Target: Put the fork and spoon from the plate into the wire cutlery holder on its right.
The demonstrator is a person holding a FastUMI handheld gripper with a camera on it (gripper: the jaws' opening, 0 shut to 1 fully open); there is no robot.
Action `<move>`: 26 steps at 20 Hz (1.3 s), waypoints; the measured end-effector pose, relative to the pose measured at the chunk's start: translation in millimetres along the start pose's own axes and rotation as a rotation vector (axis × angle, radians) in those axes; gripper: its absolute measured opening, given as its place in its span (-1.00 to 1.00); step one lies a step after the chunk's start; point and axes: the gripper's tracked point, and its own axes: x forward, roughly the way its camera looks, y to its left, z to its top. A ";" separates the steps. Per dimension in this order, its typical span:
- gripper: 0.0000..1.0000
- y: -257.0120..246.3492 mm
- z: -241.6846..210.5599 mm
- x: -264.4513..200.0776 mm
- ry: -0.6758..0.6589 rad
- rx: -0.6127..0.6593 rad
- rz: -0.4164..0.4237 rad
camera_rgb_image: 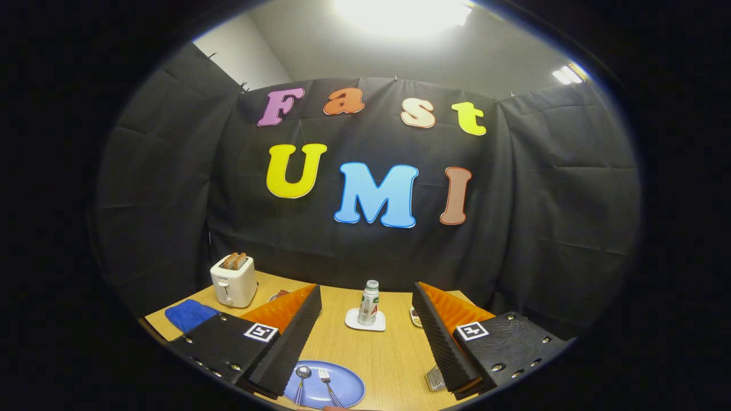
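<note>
A blue plate lies on the wooden table, low between my fingers and closer to the left one. On it rest a spoon on the left and a fork on the right, both with blue handles. A corner of the wire cutlery holder peeks out beside the right finger, mostly hidden by it. My gripper hangs above the table, open wide, with nothing between its fingers.
A small bottle stands upright on a white coaster ahead, between the fingers. A white toaster with bread stands beyond the left finger, with a blue cloth beside it. Small dishes are partly hidden behind each finger.
</note>
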 end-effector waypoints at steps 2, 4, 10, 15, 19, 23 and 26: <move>0.95 4.2 -9.3 0.6 0.018 -0.011 0.015; 0.95 9.2 -22.7 1.0 0.059 -0.024 0.027; 0.95 30.3 -52.7 2.5 0.144 -0.067 0.089; 0.95 39.2 -96.9 6.0 0.311 -0.054 0.137; 0.95 44.5 -142.8 6.0 0.492 -0.016 0.171; 0.96 42.5 -175.4 2.6 0.624 0.014 0.173; 0.96 41.2 -193.2 -0.1 0.678 -0.025 0.185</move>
